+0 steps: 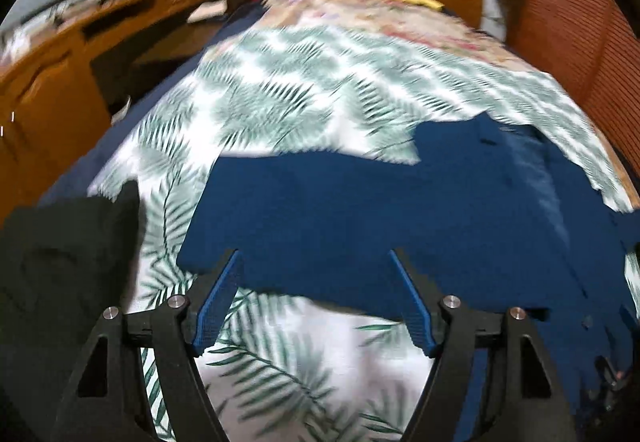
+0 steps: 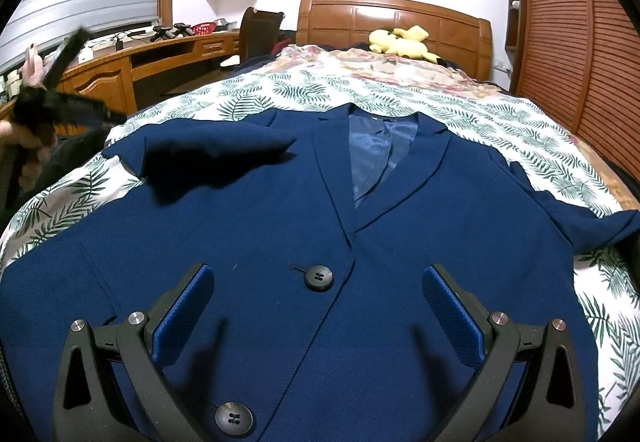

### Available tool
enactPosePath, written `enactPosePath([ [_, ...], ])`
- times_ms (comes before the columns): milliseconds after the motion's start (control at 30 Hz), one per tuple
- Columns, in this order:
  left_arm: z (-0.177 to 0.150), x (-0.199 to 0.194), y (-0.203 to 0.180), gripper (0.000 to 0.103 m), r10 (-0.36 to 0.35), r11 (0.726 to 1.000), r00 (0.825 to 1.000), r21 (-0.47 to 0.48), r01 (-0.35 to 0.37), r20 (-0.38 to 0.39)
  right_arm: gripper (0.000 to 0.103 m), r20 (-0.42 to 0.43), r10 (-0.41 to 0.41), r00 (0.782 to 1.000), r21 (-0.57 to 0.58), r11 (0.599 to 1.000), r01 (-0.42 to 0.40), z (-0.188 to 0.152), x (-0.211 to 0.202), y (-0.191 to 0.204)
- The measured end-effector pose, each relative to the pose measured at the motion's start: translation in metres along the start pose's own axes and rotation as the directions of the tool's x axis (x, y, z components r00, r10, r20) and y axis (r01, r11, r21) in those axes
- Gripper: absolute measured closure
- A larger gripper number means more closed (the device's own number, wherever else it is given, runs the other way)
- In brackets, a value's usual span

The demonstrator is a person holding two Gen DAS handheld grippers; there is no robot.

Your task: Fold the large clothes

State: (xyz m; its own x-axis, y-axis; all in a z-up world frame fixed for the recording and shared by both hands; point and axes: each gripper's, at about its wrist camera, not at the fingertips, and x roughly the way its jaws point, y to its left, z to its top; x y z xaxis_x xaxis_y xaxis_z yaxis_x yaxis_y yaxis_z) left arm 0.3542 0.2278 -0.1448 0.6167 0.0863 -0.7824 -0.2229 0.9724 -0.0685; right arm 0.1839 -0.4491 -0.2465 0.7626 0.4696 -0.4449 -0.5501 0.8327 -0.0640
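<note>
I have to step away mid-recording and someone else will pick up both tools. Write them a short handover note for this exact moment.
Left tool: open, holding nothing, above the bed near the jacket's left edge.
Right tool: open, empty, hovering over the jacket's buttoned front.
Navy blue suit jacket: lying face up on the palm-leaf print bedsheet, two black buttons showing, collar toward the wooden headboard. Its left sleeve is already laid across the chest; the right sleeve lies out to the side.
A dark green garment lies left of the jacket.
Left to do: fold in the right sleeve, then fold the body.
</note>
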Motion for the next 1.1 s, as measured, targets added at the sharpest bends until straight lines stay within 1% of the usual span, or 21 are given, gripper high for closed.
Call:
enactPosePath([
  [67,-0.005,0.016,0.012,0.029,0.008,0.999,0.999,-0.047,-0.01,-0.048,0.0,0.0,0.0,1.0,-0.001,1.0,0.0,0.0,-0.001,0.0],
  [100,-0.008,0.027,0.02,0.029,0.002,0.996,0.997,-0.084,-0.009,-0.082,0.0,-0.001,-0.001,1.0,-0.001,1.0,0.001,0.0,0.0,0.0],
  [167,-0.013,0.038,0.026,0.029,-0.019,0.992,0.993,-0.125,0.004,-0.116,0.0,-0.003,-0.002,1.0,-0.002,1.0,0.002,0.001,0.0,0.001],
  [200,-0.014,0.044,0.028,0.029,-0.032,0.991,0.991,-0.137,0.014,-0.129,0.0,-0.004,-0.002,1.0,-0.002,1.0,0.002,0.001,0.0,0.001],
  [267,-0.013,0.049,0.03,0.033,-0.048,0.988,0.991,-0.15,0.029,-0.127,0.0,-0.003,-0.002,1.0,-0.002,1.0,0.002,0.001,0.0,0.001],
  [300,-0.012,0.05,0.029,0.045,-0.043,0.989,0.992,-0.146,0.025,-0.122,0.0,-0.004,-0.002,1.0,-0.002,1.0,0.002,0.001,0.001,0.001],
  [333,-0.01,0.051,0.028,0.062,-0.057,0.989,0.991,-0.144,0.04,-0.12,0.0,-0.006,-0.002,1.0,-0.003,1.0,0.002,0.001,0.001,0.001],
  [367,-0.007,0.053,0.027,0.071,-0.079,0.987,0.989,-0.147,0.06,-0.125,0.0,-0.007,-0.002,1.0,-0.003,1.0,0.002,0.001,0.001,0.001],
  [400,-0.004,0.053,0.025,0.084,-0.097,0.986,0.986,-0.151,0.077,-0.133,0.0,-0.007,-0.003,1.0,-0.004,1.0,0.003,0.001,0.001,0.001],
  [433,-0.001,0.05,0.021,0.092,-0.093,0.987,0.988,-0.141,0.075,-0.121,0.0,-0.006,-0.003,1.0,-0.004,1.0,0.003,0.0,0.001,0.001],
  [533,0.01,0.027,0.008,0.096,-0.021,0.996,0.999,-0.082,0.018,-0.038,0.0,-0.006,-0.003,1.0,-0.003,1.0,0.003,0.0,0.001,0.001],
  [567,0.014,0.017,0.002,0.096,-0.008,0.998,1.0,-0.062,0.008,-0.006,0.0,-0.005,-0.003,1.0,-0.003,1.0,0.003,0.001,0.001,0.001],
  [633,0.022,0.0,-0.007,0.099,-0.008,0.999,0.999,-0.038,0.009,0.044,0.0,-0.004,-0.004,1.0,-0.003,1.0,0.004,0.001,0.001,0.001],
  [667,0.026,-0.011,-0.014,0.099,-0.016,0.999,0.998,-0.029,0.018,0.068,0.0,-0.003,-0.006,1.0,-0.002,1.0,0.006,0.0,0.001,0.001],
  [767,0.038,-0.04,-0.034,0.099,-0.054,0.999,0.993,0.006,0.054,0.107,0.0,-0.003,-0.01,1.0,0.007,1.0,0.01,0.001,0.001,0.0],
  [867,0.042,-0.071,-0.061,0.099,-0.088,0.995,0.986,0.051,0.081,0.143,0.0,-0.013,0.026,1.0,0.042,0.999,-0.026,0.005,-0.006,-0.009],
  [900,0.043,-0.086,-0.077,0.099,-0.107,0.992,0.981,0.08,0.095,0.159,0.0,-0.017,0.043,0.999,0.061,0.997,-0.042,0.006,-0.011,-0.014],
  [933,0.045,-0.092,-0.085,0.099,-0.118,0.99,0.979,0.095,0.103,0.167,0.0,-0.009,0.059,0.998,0.08,0.995,-0.058,0.006,-0.019,-0.02],
  [967,0.043,-0.105,-0.101,0.099,-0.139,0.985,0.974,0.126,0.118,0.177,0.0,0.001,0.068,0.998,0.095,0.993,-0.068,0.005,-0.028,-0.026],
  [1100,0.03,-0.139,-0.149,0.099,-0.184,0.965,0.961,0.226,0.136,0.207,0.0,0.028,0.064,0.998,0.127,0.99,-0.067,-0.003,-0.066,-0.05],
])
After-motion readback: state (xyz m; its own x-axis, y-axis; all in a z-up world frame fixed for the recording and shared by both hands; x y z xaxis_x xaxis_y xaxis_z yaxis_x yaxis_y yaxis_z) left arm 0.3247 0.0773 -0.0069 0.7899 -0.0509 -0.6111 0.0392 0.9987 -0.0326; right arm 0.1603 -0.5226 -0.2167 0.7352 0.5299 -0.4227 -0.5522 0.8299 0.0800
